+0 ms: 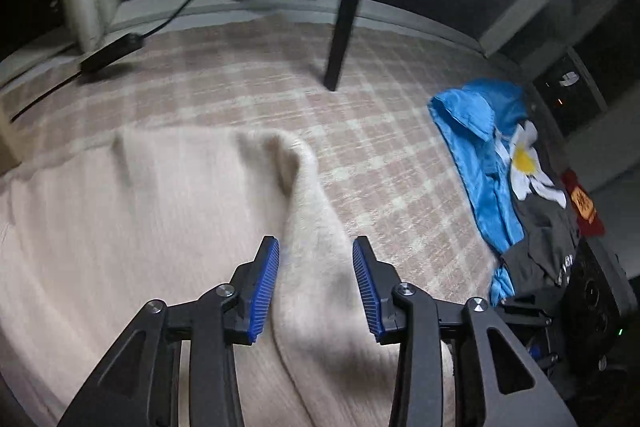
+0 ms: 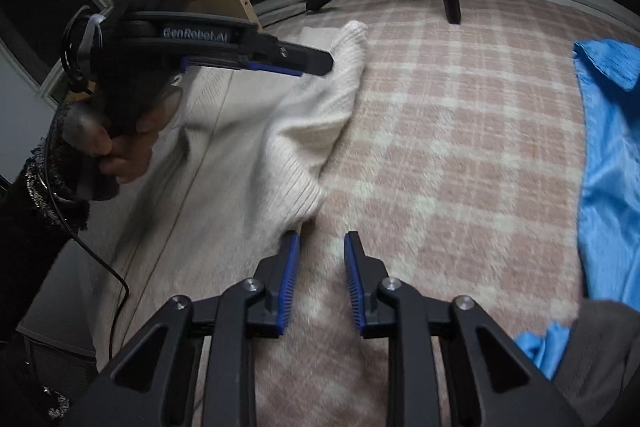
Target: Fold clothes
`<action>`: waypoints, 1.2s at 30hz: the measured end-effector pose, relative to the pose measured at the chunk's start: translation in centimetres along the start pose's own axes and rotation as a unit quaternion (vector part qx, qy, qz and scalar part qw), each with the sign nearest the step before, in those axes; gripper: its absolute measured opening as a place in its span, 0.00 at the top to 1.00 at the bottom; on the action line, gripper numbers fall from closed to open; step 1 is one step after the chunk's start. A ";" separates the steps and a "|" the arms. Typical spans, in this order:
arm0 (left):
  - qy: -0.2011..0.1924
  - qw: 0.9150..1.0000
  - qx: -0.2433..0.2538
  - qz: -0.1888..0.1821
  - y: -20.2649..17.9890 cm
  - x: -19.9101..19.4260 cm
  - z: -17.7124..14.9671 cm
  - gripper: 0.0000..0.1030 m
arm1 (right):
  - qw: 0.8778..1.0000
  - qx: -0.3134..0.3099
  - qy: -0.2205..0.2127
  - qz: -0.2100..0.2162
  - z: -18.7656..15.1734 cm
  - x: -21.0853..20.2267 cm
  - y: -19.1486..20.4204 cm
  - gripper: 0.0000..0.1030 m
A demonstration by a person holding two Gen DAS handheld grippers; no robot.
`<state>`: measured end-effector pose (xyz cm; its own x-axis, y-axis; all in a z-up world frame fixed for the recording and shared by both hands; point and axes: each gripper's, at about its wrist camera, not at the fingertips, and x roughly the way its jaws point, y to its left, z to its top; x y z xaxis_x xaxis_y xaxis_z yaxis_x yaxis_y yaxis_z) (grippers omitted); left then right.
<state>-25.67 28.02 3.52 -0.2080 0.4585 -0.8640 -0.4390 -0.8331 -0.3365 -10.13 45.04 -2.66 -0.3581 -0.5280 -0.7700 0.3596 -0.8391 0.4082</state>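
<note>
My left gripper (image 1: pixel 316 283) hung spread over the cream sweater (image 1: pixel 152 211) at lower left, a sleeve between its jaws, ready to pinch. My right gripper (image 2: pixel 320 283) stood parted over the rug (image 2: pixel 460 147), holding nothing. The blue garment (image 2: pixel 612 167) waited at right.

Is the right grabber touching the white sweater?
Cannot tell. In the right wrist view the right gripper is open, and the cream sweater's ribbed hem ends right at its left finger; no clear gap or contact shows.
</note>
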 end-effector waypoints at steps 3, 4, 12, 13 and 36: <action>0.013 1.000 0.005 -0.004 0.3 0.7 -0.1 0.95 | 1.000 -0.005 -0.006 0.010 0.5 0.6 0.2 0.77; 0.013 1.000 0.004 -0.003 0.6 0.7 -0.2 0.96 | 1.000 -0.009 -0.007 0.011 0.6 0.8 0.3 0.77; -0.042 0.999 0.001 0.018 1.5 -2.8 -0.3 0.97 | 0.999 -0.042 -0.021 -0.002 1.1 1.6 1.6 0.95; -0.036 0.999 -0.005 0.022 1.9 -2.3 -0.3 0.97 | 0.999 -0.040 -0.018 -0.012 1.0 1.7 1.3 0.95; 0.014 0.999 -0.028 0.042 -2.2 -3.9 -12.0 0.97 | 0.997 -0.053 -0.018 -0.053 1.1 2.4 1.6 0.95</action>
<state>-13.36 24.37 3.15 -0.2170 0.3777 -0.9001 -0.3712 -0.8848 -0.2818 -11.34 42.33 -3.35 -0.4283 -0.4439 -0.7871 0.4074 -0.8724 0.2702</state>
